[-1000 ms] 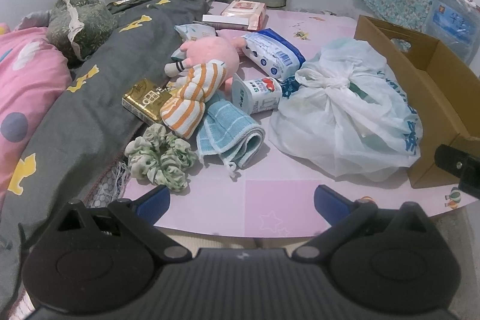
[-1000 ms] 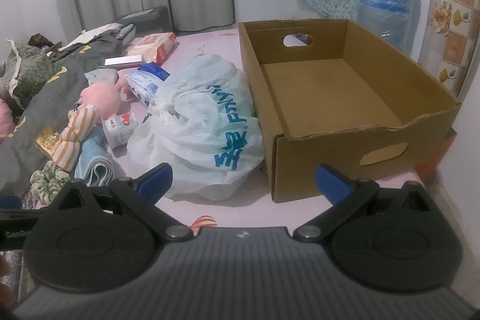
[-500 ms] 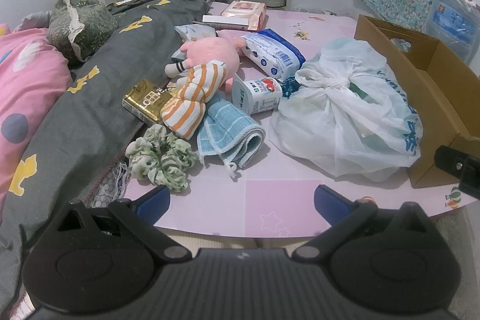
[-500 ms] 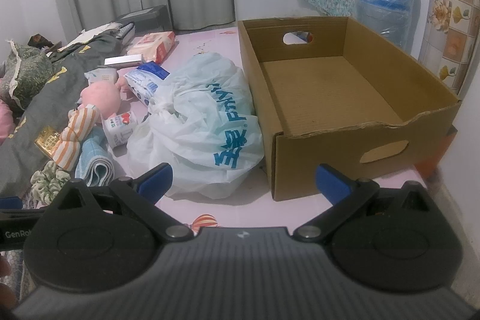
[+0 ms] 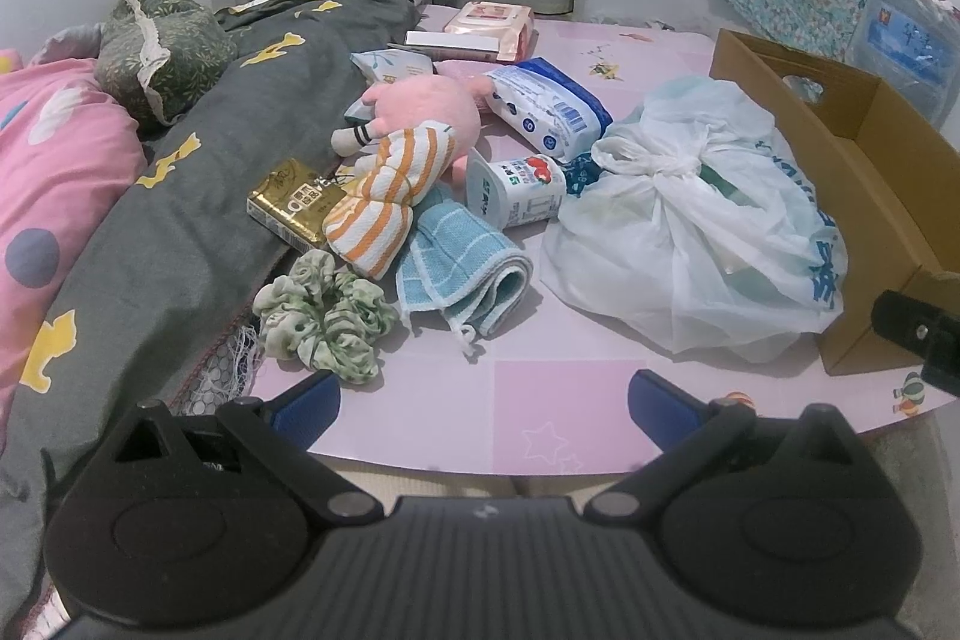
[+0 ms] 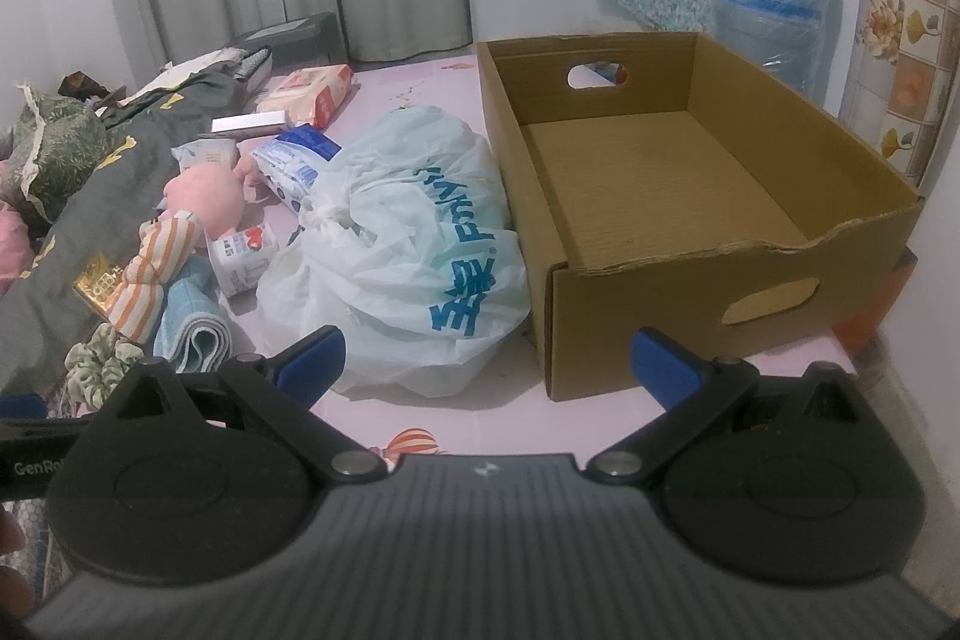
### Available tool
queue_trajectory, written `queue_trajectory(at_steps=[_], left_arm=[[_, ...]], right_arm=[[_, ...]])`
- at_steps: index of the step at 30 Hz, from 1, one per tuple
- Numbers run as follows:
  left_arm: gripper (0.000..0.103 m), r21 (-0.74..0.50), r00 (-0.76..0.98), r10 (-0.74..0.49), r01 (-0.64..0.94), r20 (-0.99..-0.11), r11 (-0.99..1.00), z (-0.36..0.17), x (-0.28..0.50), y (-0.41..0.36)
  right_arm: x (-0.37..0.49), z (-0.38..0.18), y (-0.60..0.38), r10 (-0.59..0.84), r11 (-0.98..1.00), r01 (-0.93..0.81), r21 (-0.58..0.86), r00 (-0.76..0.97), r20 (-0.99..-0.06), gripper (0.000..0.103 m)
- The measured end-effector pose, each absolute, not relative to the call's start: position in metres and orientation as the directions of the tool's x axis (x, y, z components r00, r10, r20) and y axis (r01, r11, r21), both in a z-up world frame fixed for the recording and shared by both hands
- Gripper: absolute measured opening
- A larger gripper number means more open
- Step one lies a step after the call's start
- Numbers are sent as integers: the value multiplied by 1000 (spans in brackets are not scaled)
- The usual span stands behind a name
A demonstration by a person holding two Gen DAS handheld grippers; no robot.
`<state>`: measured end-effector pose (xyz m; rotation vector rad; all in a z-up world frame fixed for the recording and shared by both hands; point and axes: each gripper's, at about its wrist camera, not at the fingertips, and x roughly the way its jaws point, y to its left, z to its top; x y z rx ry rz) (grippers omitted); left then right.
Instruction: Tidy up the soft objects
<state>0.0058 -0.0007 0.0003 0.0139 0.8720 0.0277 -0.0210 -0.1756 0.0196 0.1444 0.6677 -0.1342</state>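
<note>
On the pink table [image 5: 558, 400] lie a green scrunchie [image 5: 324, 319], a folded blue towel [image 5: 462, 268], a pink plush doll with orange-striped legs [image 5: 408, 148] and a knotted white plastic bag [image 5: 696, 232]. My left gripper [image 5: 483, 409] is open and empty, just short of the scrunchie and towel. My right gripper [image 6: 486, 361] is open and empty, in front of the bag [image 6: 408, 244] and the empty cardboard box [image 6: 672, 208]. The doll [image 6: 180, 214], towel [image 6: 192, 328] and scrunchie [image 6: 102, 361] show at the left of the right wrist view.
A yoghurt cup [image 5: 516, 193], a blue wipes pack [image 5: 546, 106], a gold box [image 5: 288, 205] and a pink wipes pack [image 5: 489, 25] also lie there. A grey blanket [image 5: 180, 220] drapes over the table's left edge. A water bottle [image 6: 774, 4] stands behind the box.
</note>
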Motion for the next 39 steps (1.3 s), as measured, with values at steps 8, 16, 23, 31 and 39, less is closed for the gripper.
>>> queue_trajectory(at_steps=[8, 16, 23, 31, 39], left_arm=[[103, 24, 641, 31, -19, -767, 1000, 0, 6, -1], [103, 32, 640, 36, -17, -767, 999, 0, 7, 0], [103, 34, 702, 46, -30, -711, 999, 31, 21, 27], [103, 67, 761, 78, -44, -644, 997, 73, 72, 60], [103, 103, 734, 76, -8, -674, 995, 71, 158, 79]], right_arm=[[-20, 20, -176, -78, 981, 171, 90, 775, -627, 102], [-20, 20, -175, -74, 982, 166, 89, 774, -629, 102], [-16, 52, -156, -27, 997, 62, 51, 856, -516, 102], [54, 128, -127, 248, 965, -262, 17, 889, -384, 102], [178, 160, -89, 496, 849, -529, 18, 783, -375, 102]])
